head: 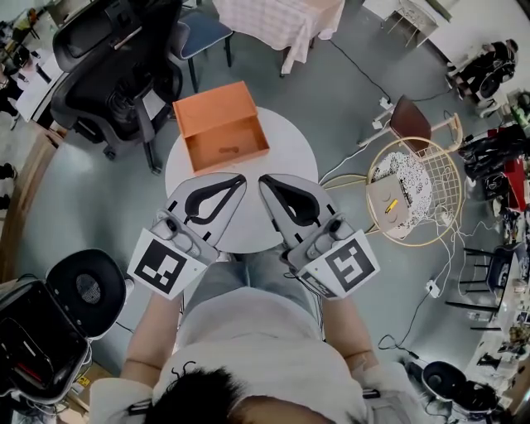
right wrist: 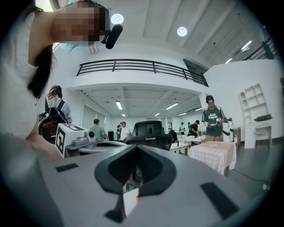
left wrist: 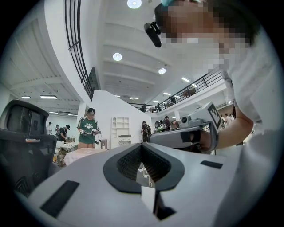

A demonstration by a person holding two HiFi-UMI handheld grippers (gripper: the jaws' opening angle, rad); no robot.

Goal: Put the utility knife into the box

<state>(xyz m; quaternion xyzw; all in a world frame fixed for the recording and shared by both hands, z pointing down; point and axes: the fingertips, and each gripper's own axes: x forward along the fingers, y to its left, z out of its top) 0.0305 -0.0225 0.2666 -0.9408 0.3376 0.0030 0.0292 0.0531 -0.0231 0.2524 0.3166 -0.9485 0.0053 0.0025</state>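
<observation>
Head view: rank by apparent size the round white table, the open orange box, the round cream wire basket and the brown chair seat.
1. Round white table.
2-3. Round cream wire basket and open orange box look near alike; not ranked.
4. Brown chair seat.

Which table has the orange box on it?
The round white table, the near one; the open orange box sits at its far side. The other table, draped in checked cloth, stands farther off.
</observation>
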